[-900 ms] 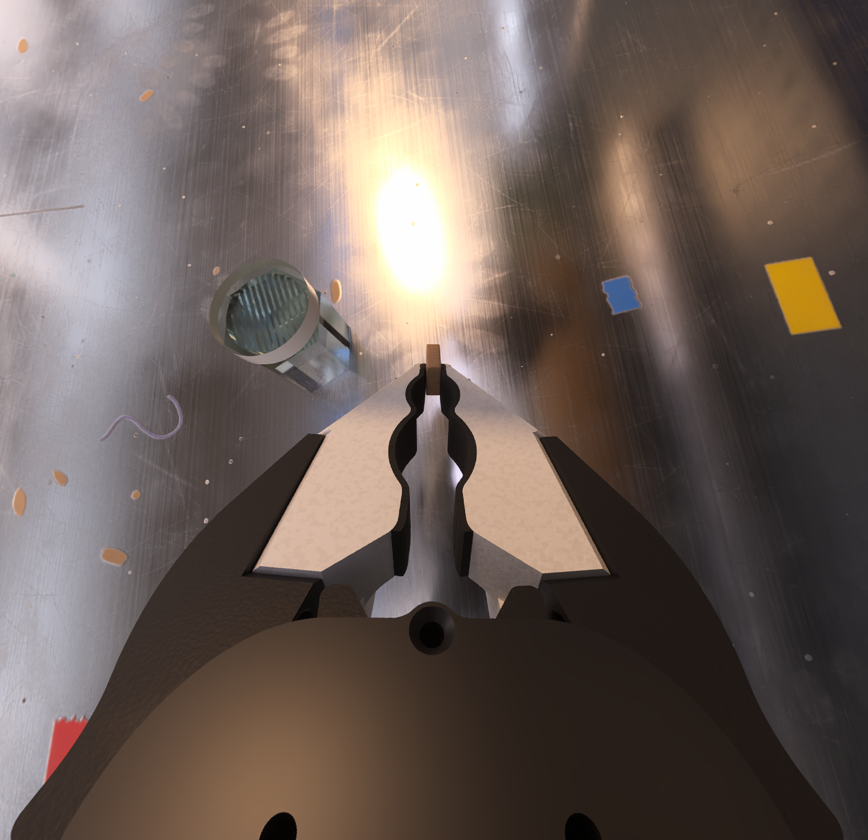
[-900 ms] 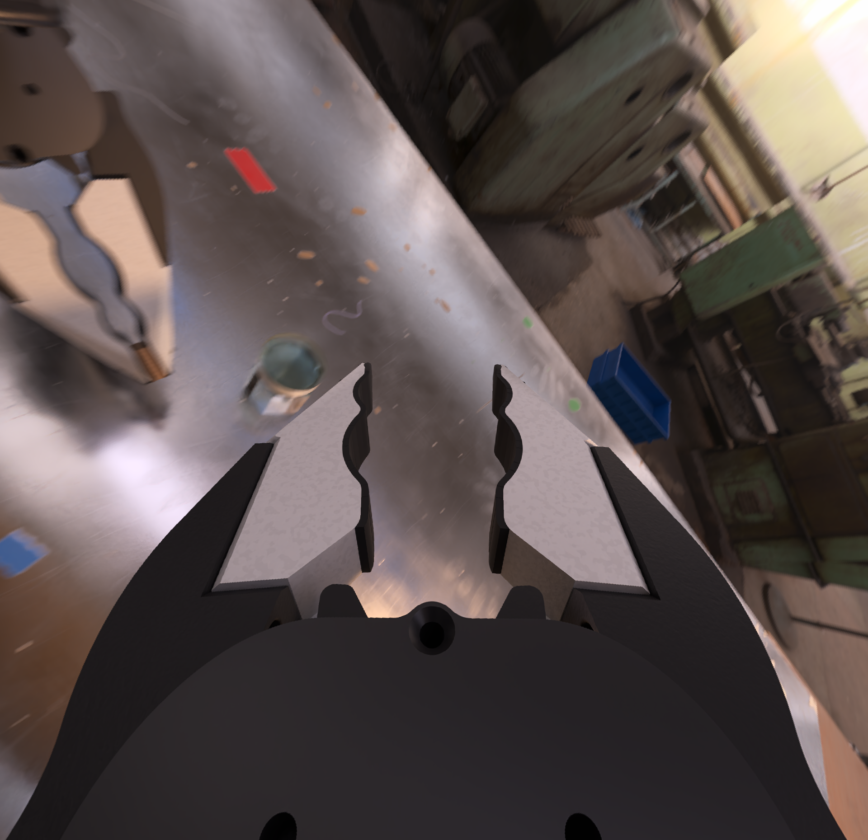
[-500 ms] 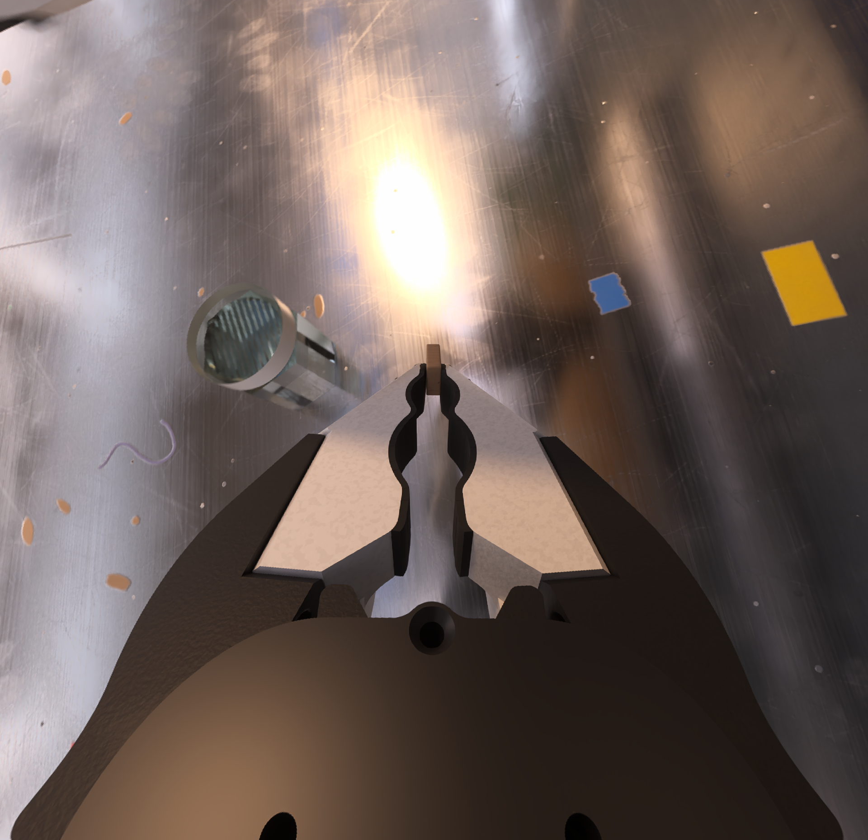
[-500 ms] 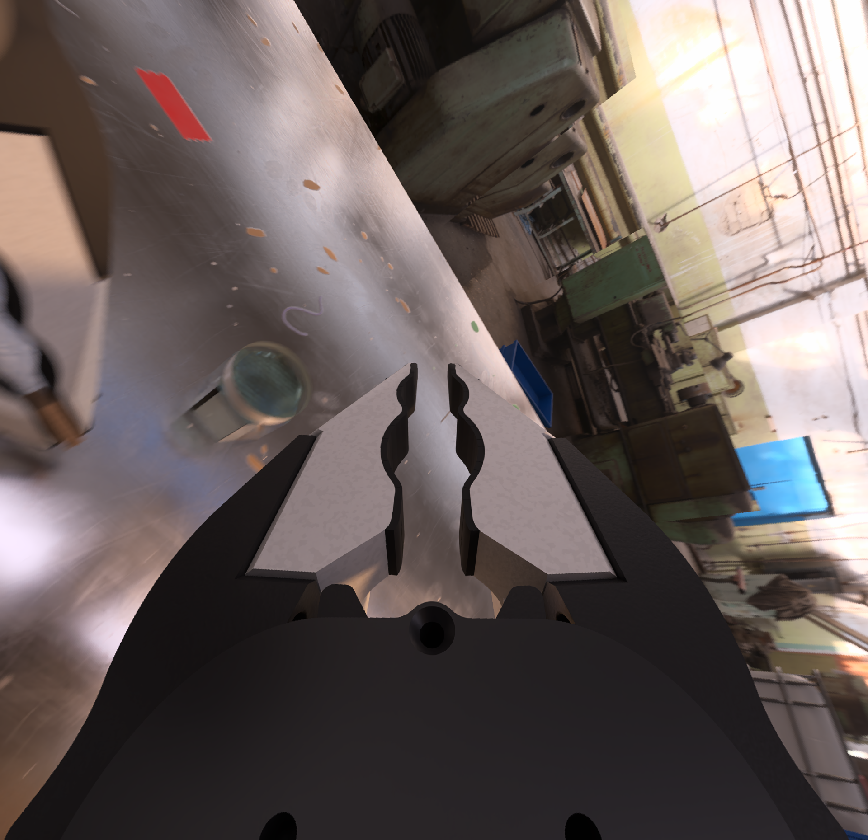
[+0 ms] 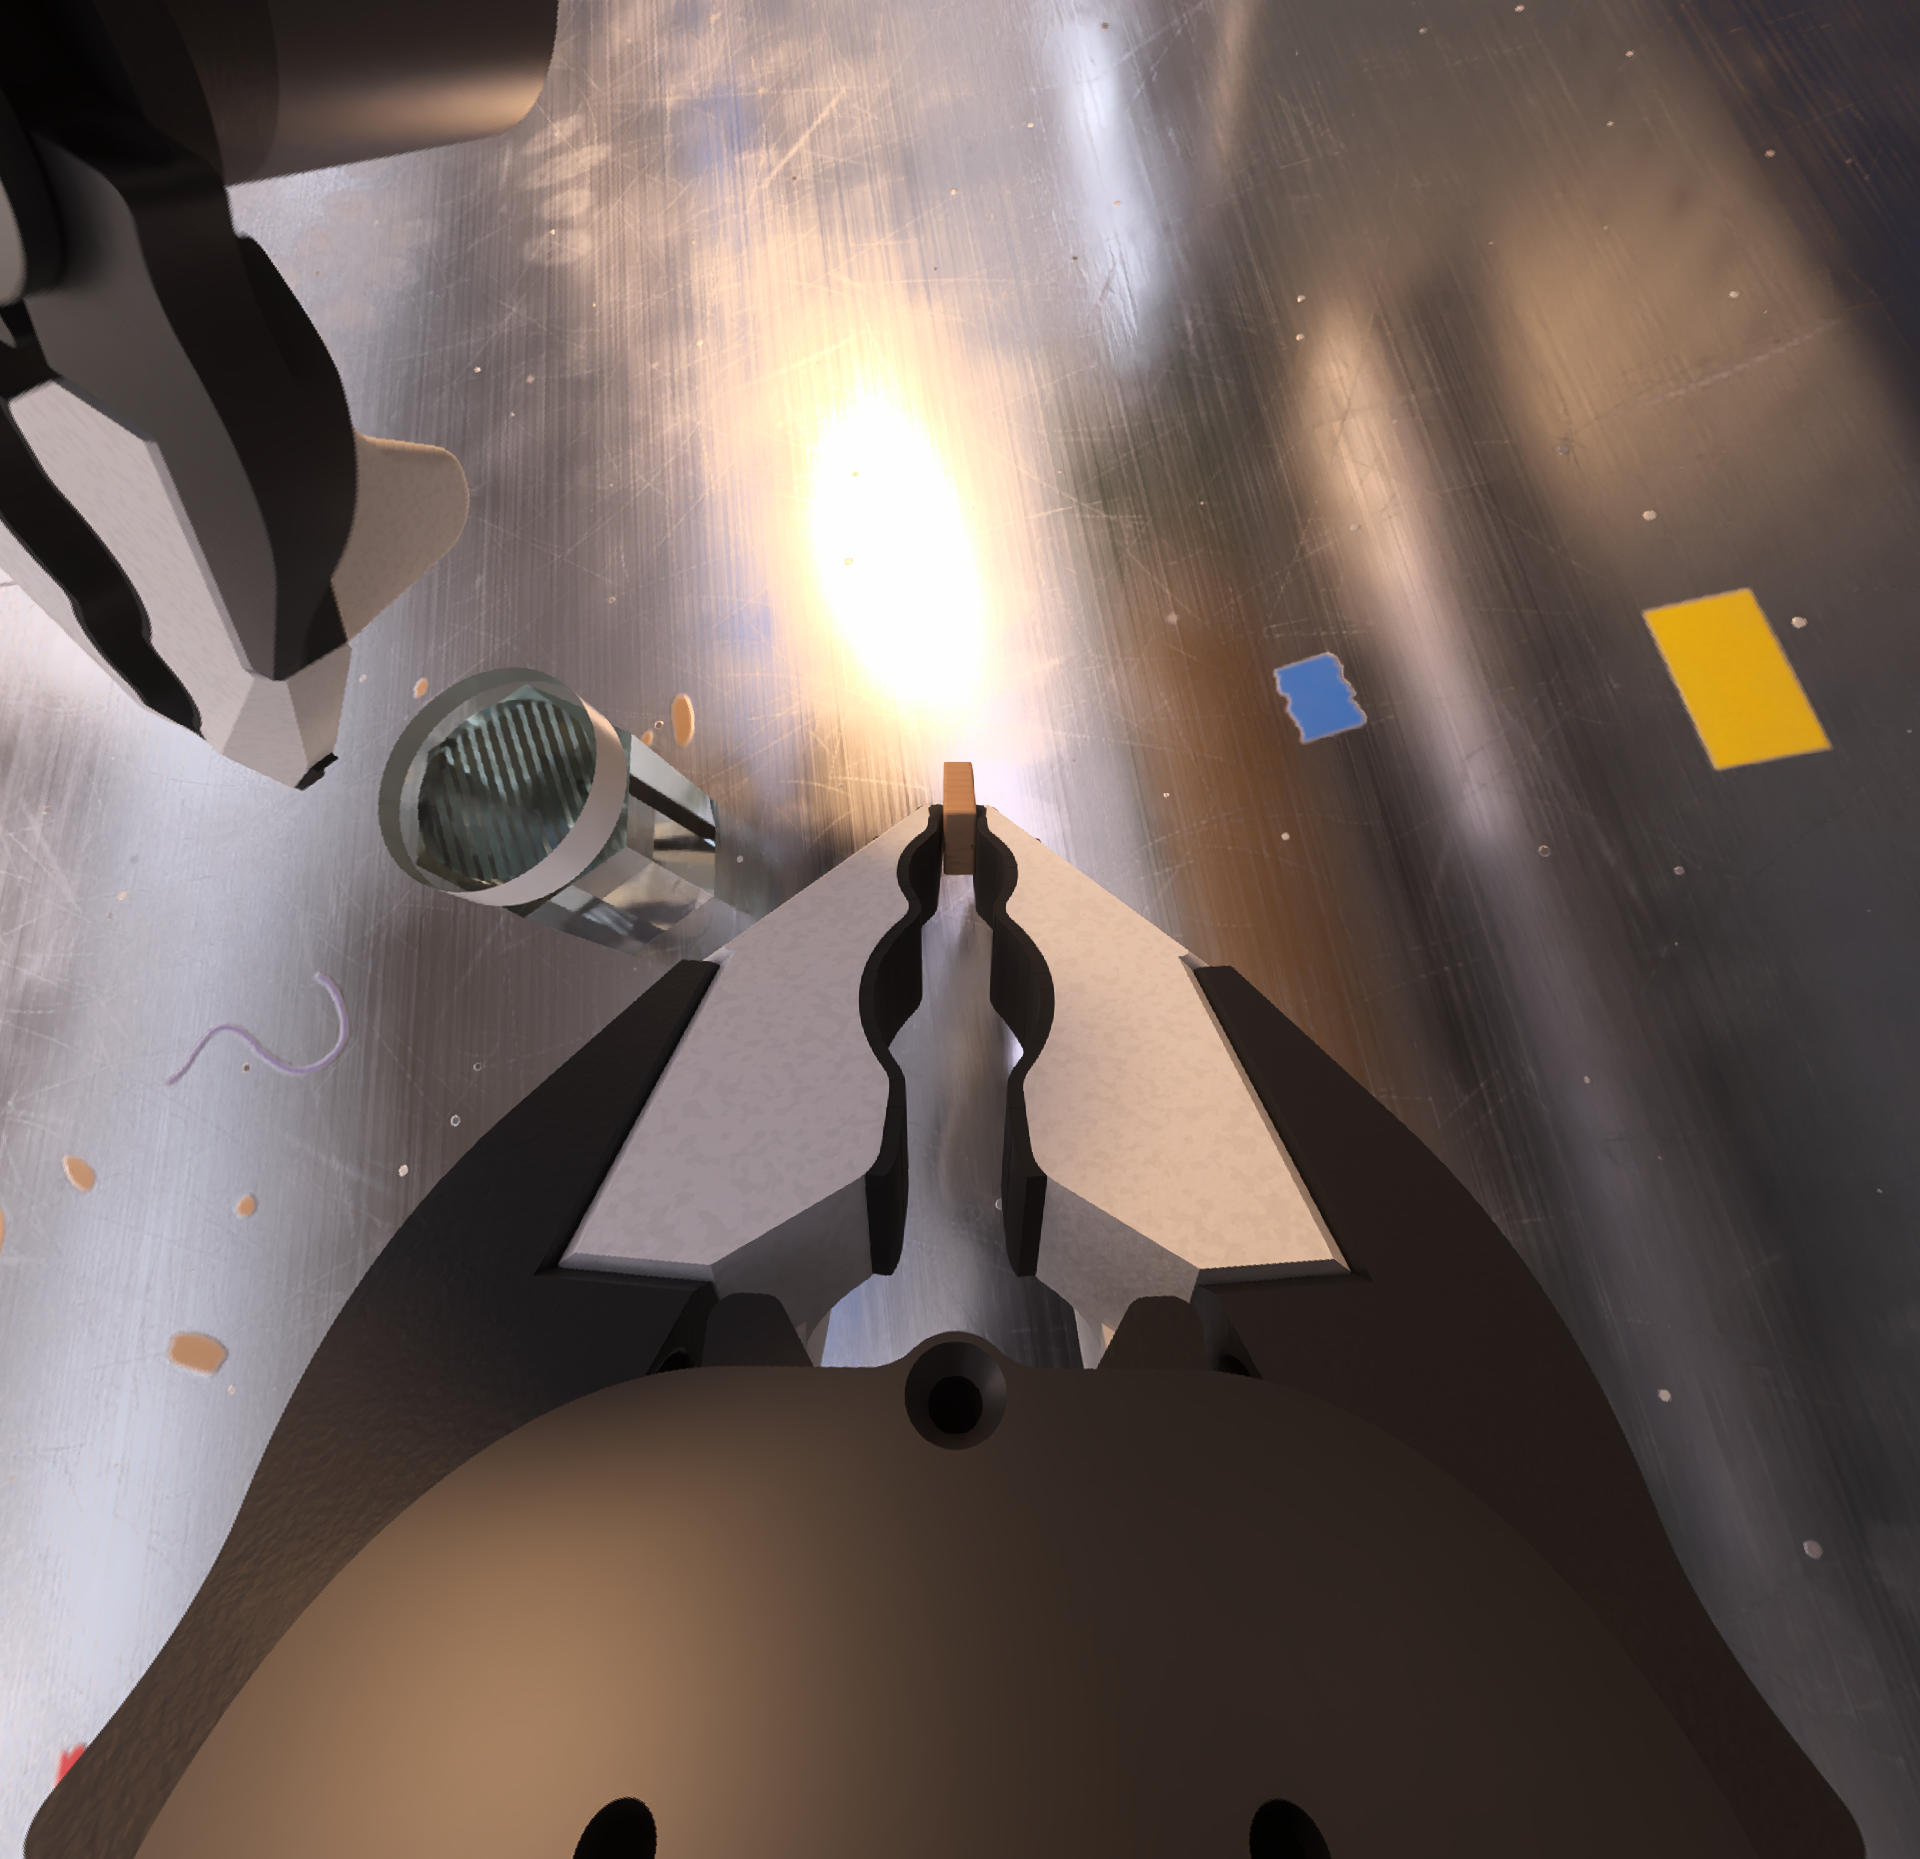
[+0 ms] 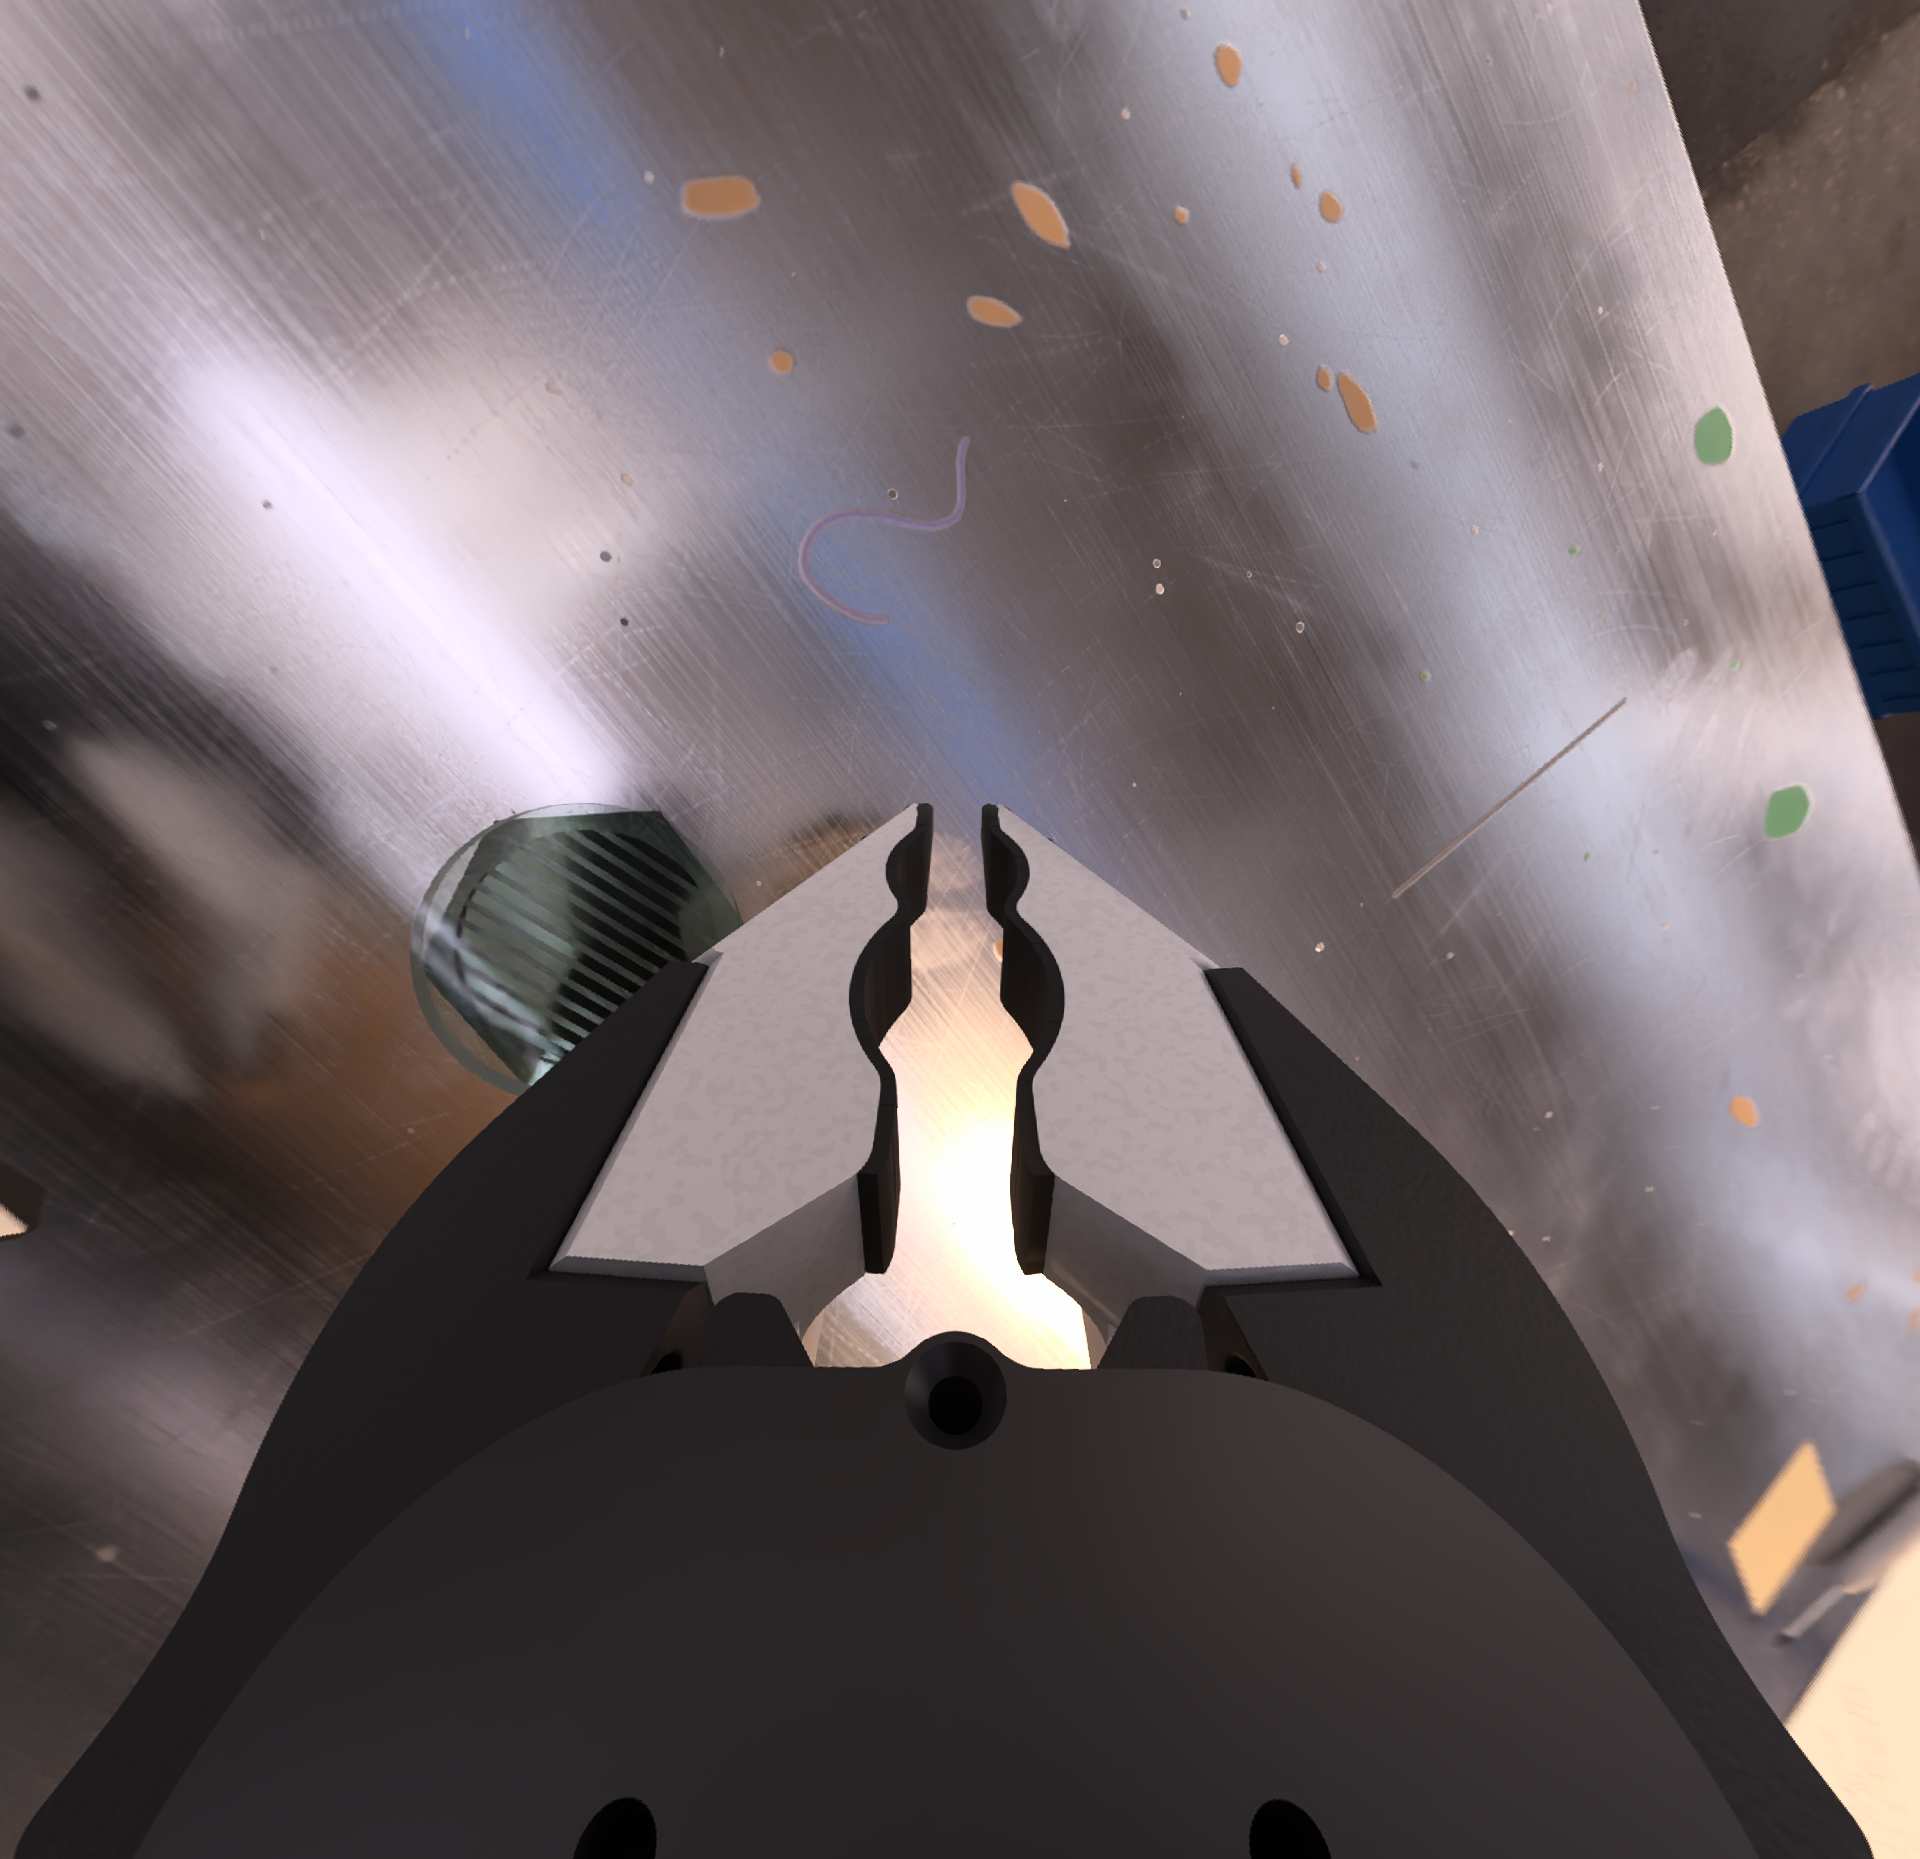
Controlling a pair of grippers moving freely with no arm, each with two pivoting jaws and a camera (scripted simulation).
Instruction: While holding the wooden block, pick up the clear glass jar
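A scratched, brushed-metal table fills both views, with a bright glare near its middle in the left wrist view and its far edge running down the right side of the right wrist view, where a blue crate shows beyond it.

The left gripper hangs over the table with its jaws drawn nearly together, pinching the thin wooden block at the very tips; the block stands on edge and pokes out a little past them. The right gripper is empty, its jaws almost closed with only a narrow slit between the tips. In the left wrist view the right gripper comes in from the upper left, its tips just beside the jar's mouth.

The clear glass jar lies on its side on the table, open mouth facing the left camera, just left of the left gripper's fingers. In the right wrist view the clear glass jar sits left of the right gripper, partly hidden behind its left finger, not between the jaws.

Smaller things lie flat on the table: a yellow patch, a blue scrap, a curl of purple thread, and scattered orange flecks and green dots.
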